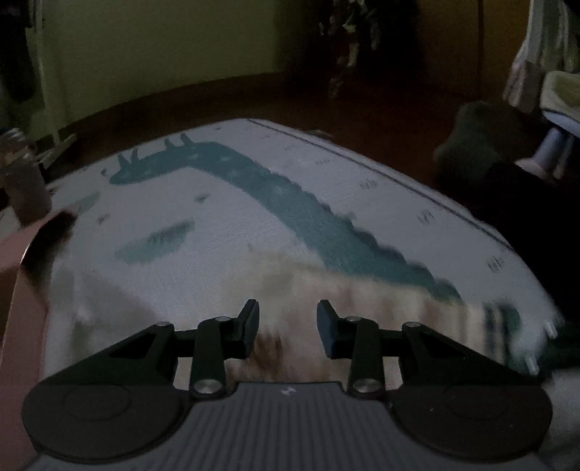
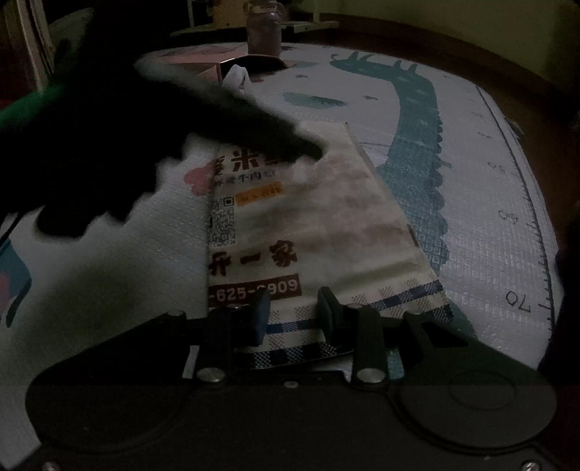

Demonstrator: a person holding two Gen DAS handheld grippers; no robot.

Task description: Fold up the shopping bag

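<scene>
Hovering low over the near end of the shopping bag (image 2: 308, 224), the right claw (image 2: 293, 313) has its jaws apart, the checked blue-and-white edge of the bag showing between them; they grip nothing. The left claw (image 1: 288, 328) is likewise spread, with nothing between its fingers, and a blurred patch of the same pale bag (image 1: 326, 300) lies under and just ahead of it.

The bag lies flat as a long strip on the play mat (image 2: 489, 203), printed side up, with red-brown characters, a QR code and a phone number on a dark band. In the right wrist view a dark, blurred shape (image 2: 119, 119) reaches in from the left and its tip rests on the far part of the bag; what it is cannot be told.

Beyond the bag stands a pink box (image 2: 203, 67), open at the top, with crumpled white paper (image 2: 237, 78) sticking up beside its opening. Behind it is a dark jar (image 2: 264, 34).

The mat is pale grey with a teal giraffe (image 1: 275, 203) and a numbered scale along one edge. It lies on a dark brown floor (image 1: 362, 108) in a dim room with a yellow-green wall (image 1: 163, 43).
</scene>
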